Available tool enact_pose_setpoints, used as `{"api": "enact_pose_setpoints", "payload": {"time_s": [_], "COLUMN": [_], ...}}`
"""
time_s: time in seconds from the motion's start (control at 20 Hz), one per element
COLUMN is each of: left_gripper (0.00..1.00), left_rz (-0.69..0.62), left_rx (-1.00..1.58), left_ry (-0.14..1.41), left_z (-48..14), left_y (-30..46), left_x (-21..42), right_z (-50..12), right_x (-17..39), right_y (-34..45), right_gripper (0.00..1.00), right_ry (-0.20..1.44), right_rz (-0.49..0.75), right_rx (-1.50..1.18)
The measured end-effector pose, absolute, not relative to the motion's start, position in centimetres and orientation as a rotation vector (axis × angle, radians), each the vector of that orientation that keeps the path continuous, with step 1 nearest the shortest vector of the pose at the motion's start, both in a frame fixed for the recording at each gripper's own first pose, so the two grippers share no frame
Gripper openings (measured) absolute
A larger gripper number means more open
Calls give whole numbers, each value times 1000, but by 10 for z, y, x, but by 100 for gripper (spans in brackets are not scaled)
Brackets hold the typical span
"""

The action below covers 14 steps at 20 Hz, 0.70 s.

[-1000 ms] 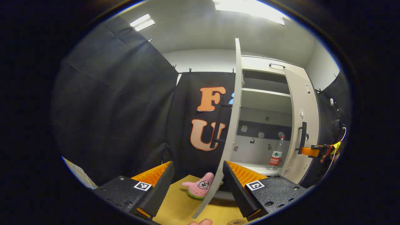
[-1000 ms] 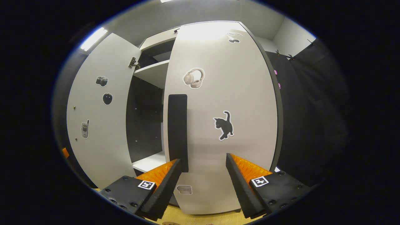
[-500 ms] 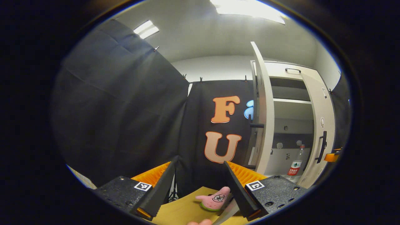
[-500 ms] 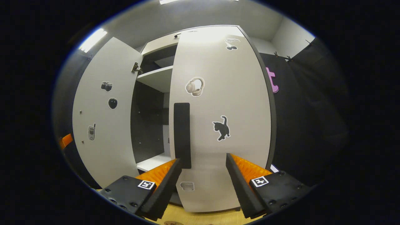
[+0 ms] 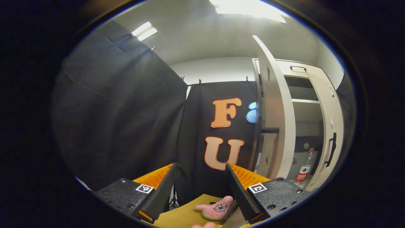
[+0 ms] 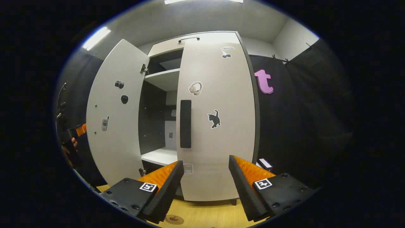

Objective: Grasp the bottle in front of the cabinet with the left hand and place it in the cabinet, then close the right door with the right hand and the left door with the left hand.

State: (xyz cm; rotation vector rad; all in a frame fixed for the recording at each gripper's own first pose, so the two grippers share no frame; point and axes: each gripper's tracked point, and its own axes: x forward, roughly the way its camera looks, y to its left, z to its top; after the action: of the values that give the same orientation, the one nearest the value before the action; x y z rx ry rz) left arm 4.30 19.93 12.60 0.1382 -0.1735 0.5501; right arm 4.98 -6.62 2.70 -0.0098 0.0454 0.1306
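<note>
The white cabinet's left door (image 5: 280,126) stands open, its dark handle (image 5: 269,130) pointing toward me. My left gripper (image 5: 201,186) is open and empty, low and to the left of that door, not touching it. The bottle (image 5: 304,169), clear with a red label, stands upright on the cabinet's lower shelf. The right door (image 6: 218,120) is swung nearly shut, its black handle (image 6: 185,123) facing me. My right gripper (image 6: 204,180) is open in front of it, a little apart. The left door (image 6: 115,123) shows its inner face, with the left gripper (image 6: 79,129) and a hand beyond it.
A pink starfish plush (image 5: 215,207) lies on the wooden table (image 5: 183,215) just ahead of my left fingers. Black booth cloth hangs left of the cabinet. A small box (image 6: 265,164) sits at the cabinet's right foot. The upper shelf (image 6: 163,77) is bare.
The right door has swung further closed and my right gripper has backed away from it. My left gripper has moved round to the outer side of the left door.
</note>
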Motion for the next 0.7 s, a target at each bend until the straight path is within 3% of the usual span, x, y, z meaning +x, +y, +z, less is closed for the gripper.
{"api": "enact_pose_setpoints", "payload": {"time_s": [0.15, 0.2, 0.25, 0.4, 0.7], "left_gripper": [92, 87, 91, 87, 91], "left_rz": [517, 517, 520, 505, 449], "left_rx": [159, 154, 146, 119, 30], "left_ry": [-169, -172, -177, -171, -174], "left_z": [128, 128, 129, 124, 117], "left_y": [193, 194, 192, 178, 153], "left_x": [47, 46, 47, 46, 44], "right_z": [33, 34, 34, 33, 28], "right_x": [38, 35, 32, 26, 22], "right_y": [-72, -73, -74, -79, -95], "right_gripper": [96, 96, 96, 96, 96], "right_ry": [31, 30, 30, 34, 50], "right_rz": [119, 119, 119, 116, 83], "right_rx": [-26, -28, -28, -4, 15]}}
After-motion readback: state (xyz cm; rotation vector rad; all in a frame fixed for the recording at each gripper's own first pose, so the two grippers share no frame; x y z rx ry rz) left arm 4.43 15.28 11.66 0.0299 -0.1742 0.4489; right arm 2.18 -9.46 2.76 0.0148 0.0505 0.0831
